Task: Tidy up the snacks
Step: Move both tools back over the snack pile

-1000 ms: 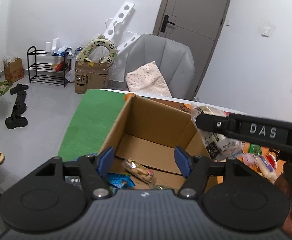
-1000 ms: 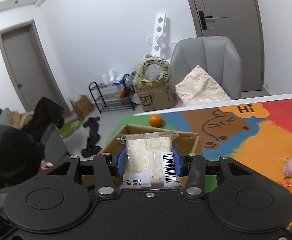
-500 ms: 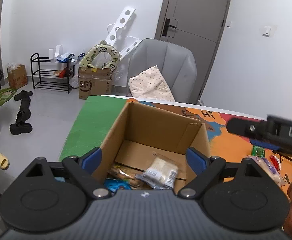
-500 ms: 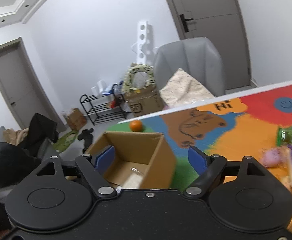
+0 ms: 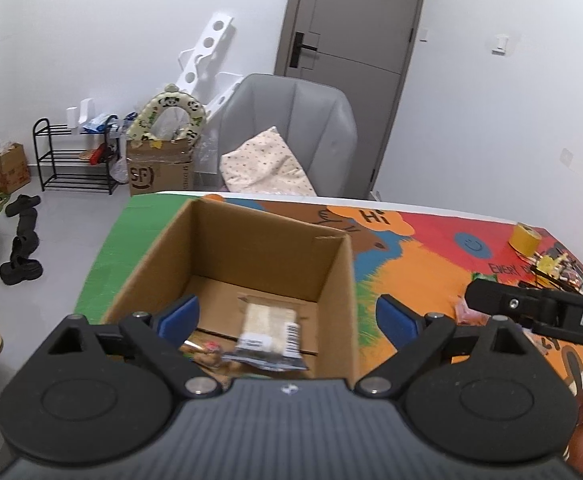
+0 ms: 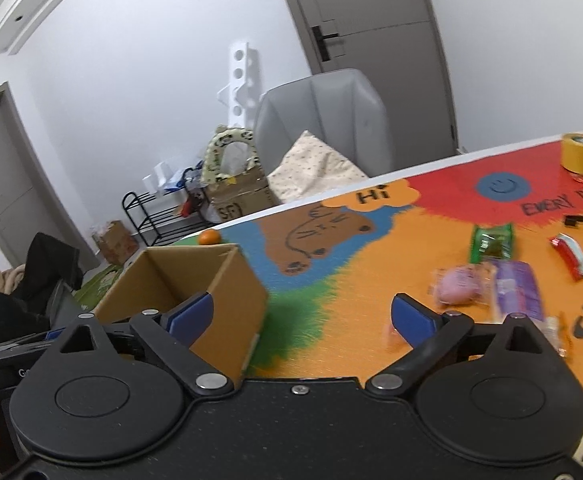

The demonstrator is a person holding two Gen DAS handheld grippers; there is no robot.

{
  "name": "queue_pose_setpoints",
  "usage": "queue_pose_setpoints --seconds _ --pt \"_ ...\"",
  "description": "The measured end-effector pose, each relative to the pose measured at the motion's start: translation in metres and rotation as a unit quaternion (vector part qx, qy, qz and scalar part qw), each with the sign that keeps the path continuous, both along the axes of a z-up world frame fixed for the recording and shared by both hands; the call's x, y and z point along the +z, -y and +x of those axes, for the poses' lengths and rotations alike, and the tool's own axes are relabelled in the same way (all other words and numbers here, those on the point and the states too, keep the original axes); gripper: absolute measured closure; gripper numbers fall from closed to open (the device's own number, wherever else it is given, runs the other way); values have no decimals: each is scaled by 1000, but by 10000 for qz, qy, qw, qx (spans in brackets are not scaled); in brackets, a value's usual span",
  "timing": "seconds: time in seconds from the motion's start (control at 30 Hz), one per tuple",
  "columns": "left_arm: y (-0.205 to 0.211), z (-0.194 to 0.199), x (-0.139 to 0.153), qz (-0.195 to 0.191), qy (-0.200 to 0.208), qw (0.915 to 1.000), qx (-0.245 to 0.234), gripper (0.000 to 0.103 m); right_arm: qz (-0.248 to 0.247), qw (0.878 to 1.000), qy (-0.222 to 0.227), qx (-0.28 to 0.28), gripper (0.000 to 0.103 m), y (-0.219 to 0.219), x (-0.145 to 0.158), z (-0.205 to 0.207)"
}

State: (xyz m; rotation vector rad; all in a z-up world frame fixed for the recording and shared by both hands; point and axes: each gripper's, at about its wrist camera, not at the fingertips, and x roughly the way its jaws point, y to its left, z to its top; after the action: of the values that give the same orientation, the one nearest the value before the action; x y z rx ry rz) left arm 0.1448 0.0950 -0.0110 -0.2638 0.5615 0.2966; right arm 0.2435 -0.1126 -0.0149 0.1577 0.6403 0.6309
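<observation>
Mat-covered table (image 6: 331, 300) w/ box (image 6: 227, 300), snacks (image 6: 487, 284), tape (image 6: 579, 152).

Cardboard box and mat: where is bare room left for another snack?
Inside the cardboard box, the floor along the far wall, behind the clear-wrapped snack, is bare; the near side is crowded. On the mat, the stretch between the box and the pink snack is free; snacks cluster beyond it.

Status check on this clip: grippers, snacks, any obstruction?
Left gripper open over cardboard box. Right gripper open, empty. Cracker packet in box; pink snack on mat. Nothing blocking.
</observation>
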Motion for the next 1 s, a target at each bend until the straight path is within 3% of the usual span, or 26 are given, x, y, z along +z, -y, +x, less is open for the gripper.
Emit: queue_pose_setpoints --seconds 0.27,1.0 --pt "30 14 -2 -40 -89 9994 -340 8 -33 9995 -105 -302 0 35 -9 1" --pt "105 35 -14 35 -290 9950 -950 8 85 9958 -281 -865 0 113 -31 4"
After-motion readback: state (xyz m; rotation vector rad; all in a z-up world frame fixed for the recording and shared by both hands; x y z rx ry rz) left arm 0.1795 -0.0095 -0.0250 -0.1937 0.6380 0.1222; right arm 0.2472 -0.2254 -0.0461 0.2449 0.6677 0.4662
